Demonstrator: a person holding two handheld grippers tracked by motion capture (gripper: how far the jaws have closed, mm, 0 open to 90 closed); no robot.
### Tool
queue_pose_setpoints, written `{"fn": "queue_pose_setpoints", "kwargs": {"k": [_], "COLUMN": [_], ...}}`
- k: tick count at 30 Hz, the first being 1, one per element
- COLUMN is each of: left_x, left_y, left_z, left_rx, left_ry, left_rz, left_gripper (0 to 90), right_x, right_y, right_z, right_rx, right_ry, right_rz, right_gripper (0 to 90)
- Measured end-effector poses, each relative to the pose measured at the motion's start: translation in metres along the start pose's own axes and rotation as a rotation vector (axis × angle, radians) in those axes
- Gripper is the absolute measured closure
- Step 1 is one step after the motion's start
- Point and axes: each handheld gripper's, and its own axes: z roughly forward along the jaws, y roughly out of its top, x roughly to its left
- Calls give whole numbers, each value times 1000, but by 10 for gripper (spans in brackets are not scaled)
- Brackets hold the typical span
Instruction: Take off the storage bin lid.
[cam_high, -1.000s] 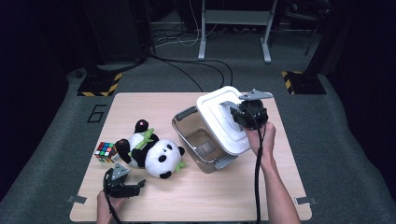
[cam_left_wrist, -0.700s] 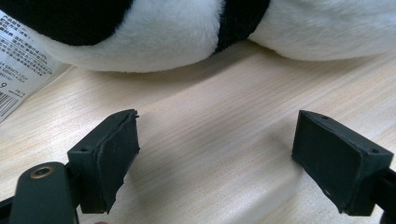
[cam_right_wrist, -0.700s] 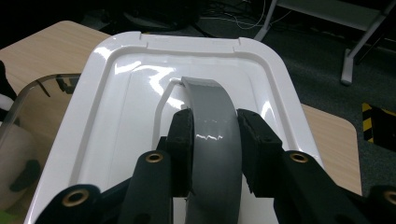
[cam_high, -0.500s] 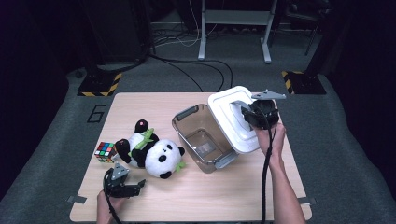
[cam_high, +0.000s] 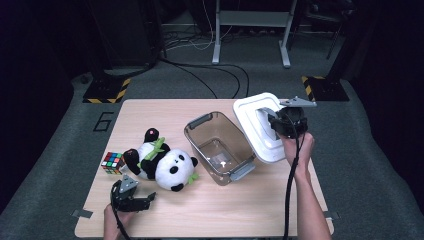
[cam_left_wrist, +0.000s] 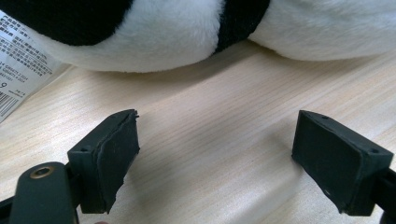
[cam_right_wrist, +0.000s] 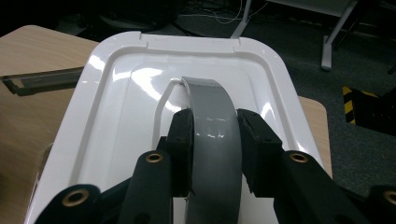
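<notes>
Beside the bin (cam_high: 220, 147), right tongs (cam_right_wrist: 215, 154) clamp the lid's handle (cam_right_wrist: 212, 135); left tongs (cam_left_wrist: 215, 158) gape.

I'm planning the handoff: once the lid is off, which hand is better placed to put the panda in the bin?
Left. The left gripper is open right beside the plush panda, while the right gripper is clamped on the lid's grey handle.
</notes>
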Motion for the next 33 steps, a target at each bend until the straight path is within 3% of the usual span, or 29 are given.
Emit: {"fn": "queue_pose_setpoints", "kwargs": {"k": [13,33], "left_x": [0,0], "left_y": [0,0], "left_z": [0,0], "left_rx": [0,0], "left_ry": [0,0], "left_rz": [0,0], "left_gripper": [143,143], "right_x": [-21,-47], "right_y": [-14,-46], "right_z": [8,36], "right_rx": [12,65], "right_ry": [-49,-143], "right_rz": [51,163], "right_gripper": [670,669]}}
